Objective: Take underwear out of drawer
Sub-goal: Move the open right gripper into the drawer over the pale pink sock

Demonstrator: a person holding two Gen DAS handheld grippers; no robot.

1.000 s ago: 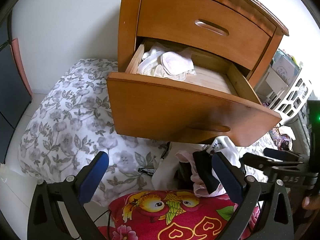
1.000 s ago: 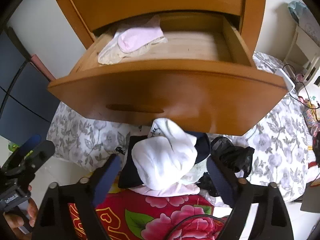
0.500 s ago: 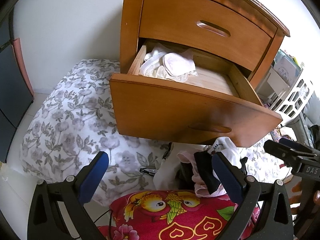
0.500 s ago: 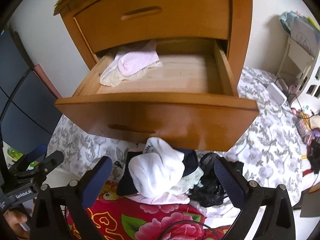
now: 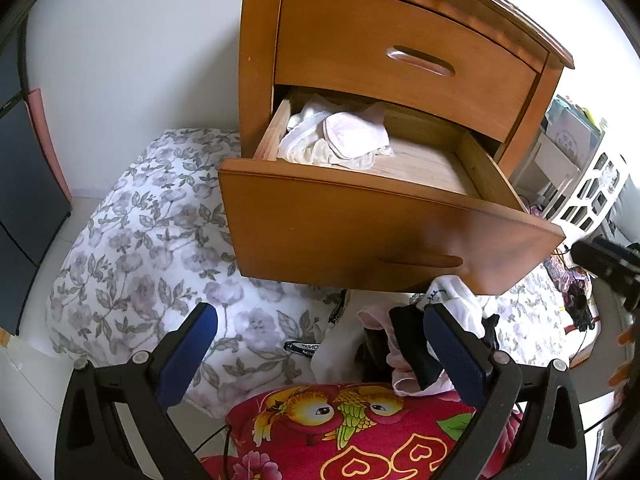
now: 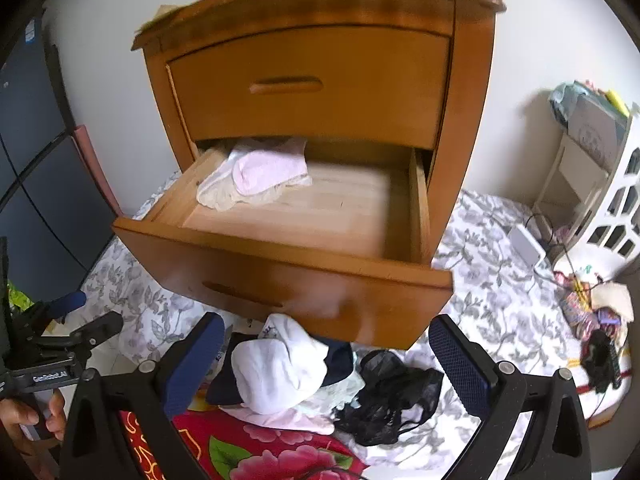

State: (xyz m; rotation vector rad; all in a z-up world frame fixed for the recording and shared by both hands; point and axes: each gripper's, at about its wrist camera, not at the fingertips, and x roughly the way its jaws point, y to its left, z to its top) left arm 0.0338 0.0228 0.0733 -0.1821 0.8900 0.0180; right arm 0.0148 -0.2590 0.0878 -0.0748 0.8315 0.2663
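The wooden nightstand's lower drawer [image 6: 280,276] [image 5: 360,236] stands pulled out. In its back left corner lies a bundle of pink and cream underwear [image 6: 256,178] [image 5: 340,142]; the wooden floor beside it is bare. A pile of white, dark and black underwear [image 6: 304,376] [image 5: 404,344] lies on the bed below the drawer front. My right gripper [image 6: 326,356] hovers open above that pile, holding nothing. My left gripper [image 5: 320,344] is open too, low over the bedding, left of the pile. Each gripper shows at the edge of the other's view.
The upper drawer [image 6: 308,88] is closed. A floral grey duvet [image 5: 132,248] covers the bed, with a red patterned cloth [image 5: 360,432] in the foreground. A white shelf unit [image 6: 612,208] and small clutter [image 6: 592,312] stand at the right. A hand [image 6: 24,416] holds the left tool.
Both grippers have pulled back and up from the pile, the right one most; the whole nightstand and the drawer's inside now show. The clothes have not moved.
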